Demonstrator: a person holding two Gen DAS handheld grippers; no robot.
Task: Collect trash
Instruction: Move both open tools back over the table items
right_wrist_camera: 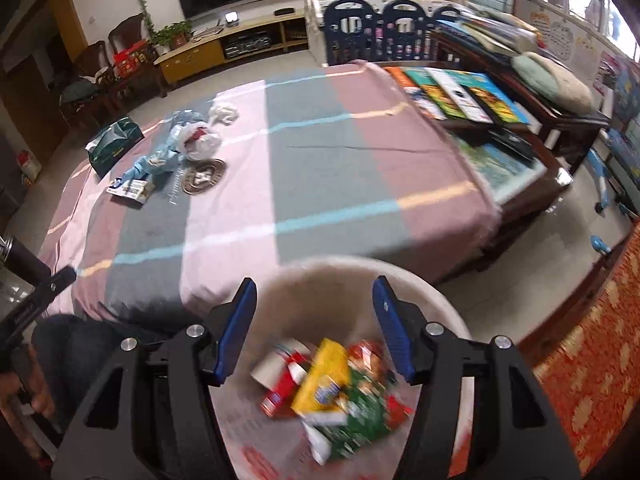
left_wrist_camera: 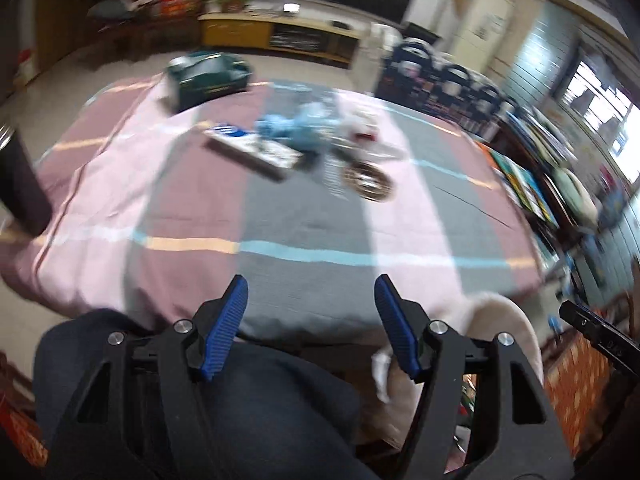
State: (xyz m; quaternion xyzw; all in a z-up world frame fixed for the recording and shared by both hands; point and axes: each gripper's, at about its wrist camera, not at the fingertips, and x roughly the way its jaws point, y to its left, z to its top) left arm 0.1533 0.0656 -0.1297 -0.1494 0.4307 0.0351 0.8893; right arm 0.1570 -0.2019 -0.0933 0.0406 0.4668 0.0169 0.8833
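A white bin (right_wrist_camera: 416, 280) stands below my right gripper (right_wrist_camera: 314, 296), which is open and empty above it. Inside lie several wrappers, among them a yellow packet (right_wrist_camera: 324, 380). The bin's rim also shows in the left wrist view (left_wrist_camera: 504, 308). My left gripper (left_wrist_camera: 310, 294) is open and empty over the near edge of the striped cloth (left_wrist_camera: 300, 216). Trash lies far across the cloth: a blue crumpled bag (left_wrist_camera: 296, 128), a flat box (left_wrist_camera: 256, 148), a round brown disc (left_wrist_camera: 366, 180), a white plastic bag (right_wrist_camera: 198, 140) and a dark green pouch (right_wrist_camera: 114, 146).
A low wooden table (right_wrist_camera: 560, 120) with books (right_wrist_camera: 456, 92) and cushions stands to the right. A blue play fence (right_wrist_camera: 384, 28) and a TV cabinet (right_wrist_camera: 224, 48) stand behind. An orange patterned rug (right_wrist_camera: 592, 360) lies at right. A dark bottle (left_wrist_camera: 20, 184) stands at left.
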